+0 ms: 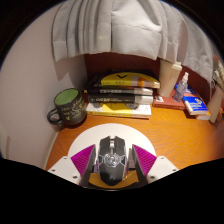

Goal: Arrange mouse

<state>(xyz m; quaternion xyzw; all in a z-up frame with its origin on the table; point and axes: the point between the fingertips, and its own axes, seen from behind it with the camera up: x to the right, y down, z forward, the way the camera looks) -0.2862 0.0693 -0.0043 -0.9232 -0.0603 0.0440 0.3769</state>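
The tool (pixel 113 160) has its pink pads (pixel 82 160) pressed on both sides of the black mouse (pixel 111 157), over a round white mouse mat (pixel 100 136) on the wooden desk (pixel 185 135). Beyond the mat stand a green mug (pixel 67 107), contents unseen, stacked books (pixel 122 95) and a grey curtain (pixel 120 28).

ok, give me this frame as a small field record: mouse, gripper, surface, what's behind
mouse: black mouse, between the fingers, resting on the pad
gripper: gripper with one magenta-padded finger at each side of the mouse; contact cannot be judged
surface: round white mouse pad on an orange-brown desk
left of pad: dark green mug, handle toward the left
behind pad: stack of books, a yellow one on top
right rear: small bottle and other small items, too small to identify
backdrop: pale curtain
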